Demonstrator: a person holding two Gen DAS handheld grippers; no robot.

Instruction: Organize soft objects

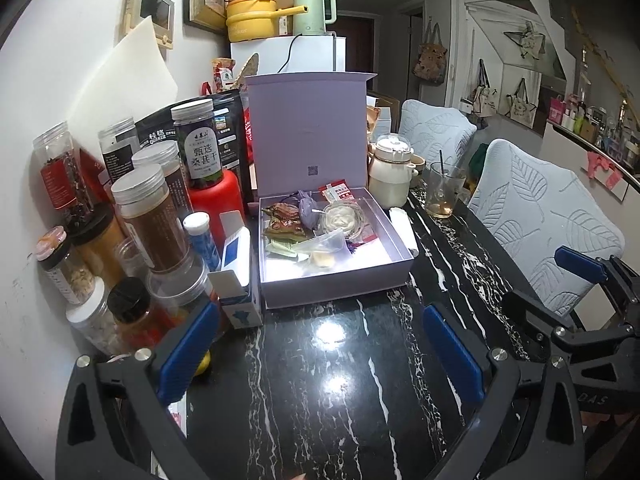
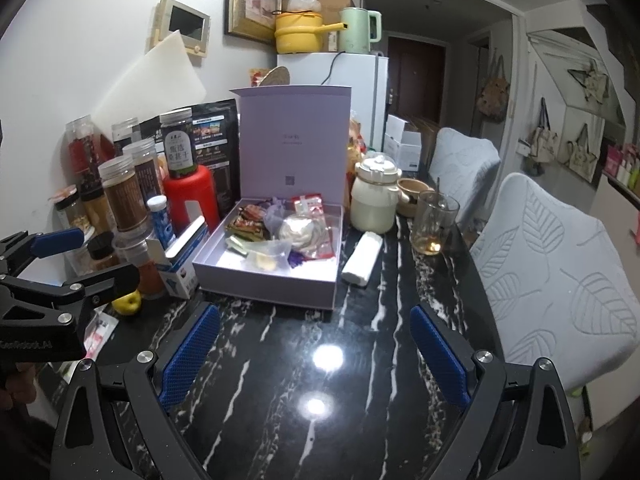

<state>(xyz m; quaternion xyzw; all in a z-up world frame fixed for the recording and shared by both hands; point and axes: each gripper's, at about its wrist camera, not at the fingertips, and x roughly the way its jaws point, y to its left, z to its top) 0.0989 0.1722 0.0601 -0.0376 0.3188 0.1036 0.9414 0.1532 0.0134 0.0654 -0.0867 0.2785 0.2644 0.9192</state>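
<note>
An open lilac gift box [image 1: 340, 284] [image 2: 272, 284] with its lid upright sits on the black marble table [image 1: 320, 380] [image 2: 320, 380]. Inside lie soft packets: brown snack packs [image 1: 282, 220] [image 2: 248, 220], a purple pouch [image 1: 308, 208], a white coiled item in clear wrap [image 1: 340, 220] [image 2: 300, 232] and a clear bag [image 1: 326, 242] [image 2: 272, 250]. A white tissue pack [image 2: 362, 258] [image 1: 402, 224] lies right of the box. My left gripper [image 1: 320, 354] is open and empty in front of the box. My right gripper [image 2: 316, 354] is open and empty, also short of the box.
Several jars [image 1: 148, 208] [image 2: 120, 196], a red bottle [image 1: 218, 200] and a small blue-white carton [image 1: 236, 272] crowd the table's left. A cream pot [image 1: 390, 176] [image 2: 374, 196] and glass cup [image 1: 442, 192] [image 2: 434, 220] stand behind right. A yellow fruit [image 2: 128, 302] lies left. Padded chairs [image 2: 552, 280] line the right edge.
</note>
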